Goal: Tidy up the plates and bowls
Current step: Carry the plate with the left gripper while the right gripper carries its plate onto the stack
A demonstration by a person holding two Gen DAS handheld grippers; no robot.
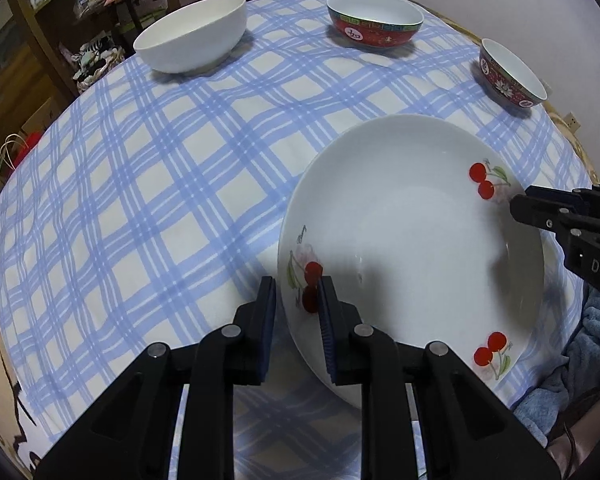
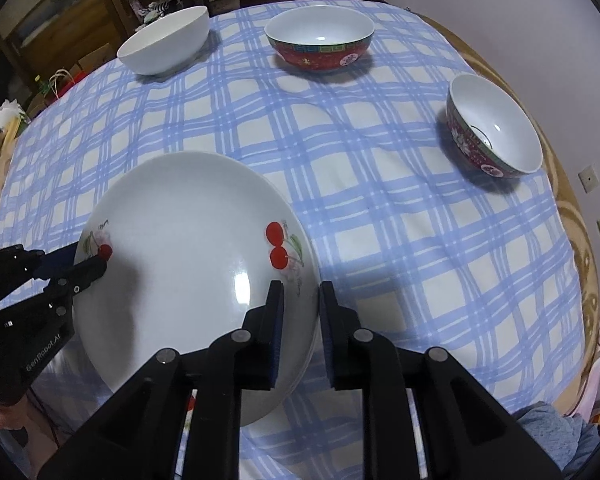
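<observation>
A white deep plate with red cherry prints [image 1: 412, 236] [image 2: 188, 248] is near the table's front edge. My left gripper [image 1: 298, 312] has its two fingers on either side of the plate's left rim, closed on it. My right gripper [image 2: 300, 312] likewise grips the plate's right rim between its fingers. Each gripper shows in the other view: the right gripper [image 1: 518, 204] at the right rim, the left gripper [image 2: 96, 266] at the left rim. The plate looks slightly lifted, its shadow beneath it.
On the blue-checked tablecloth [image 1: 160, 184] stand a plain white bowl [image 1: 192, 34] [image 2: 166, 40] far left, a large red-patterned bowl [image 1: 374, 20] [image 2: 320, 40] far middle, and a small red-patterned bowl [image 1: 512, 74] [image 2: 494, 126] at right. Shelves and clutter lie beyond the table.
</observation>
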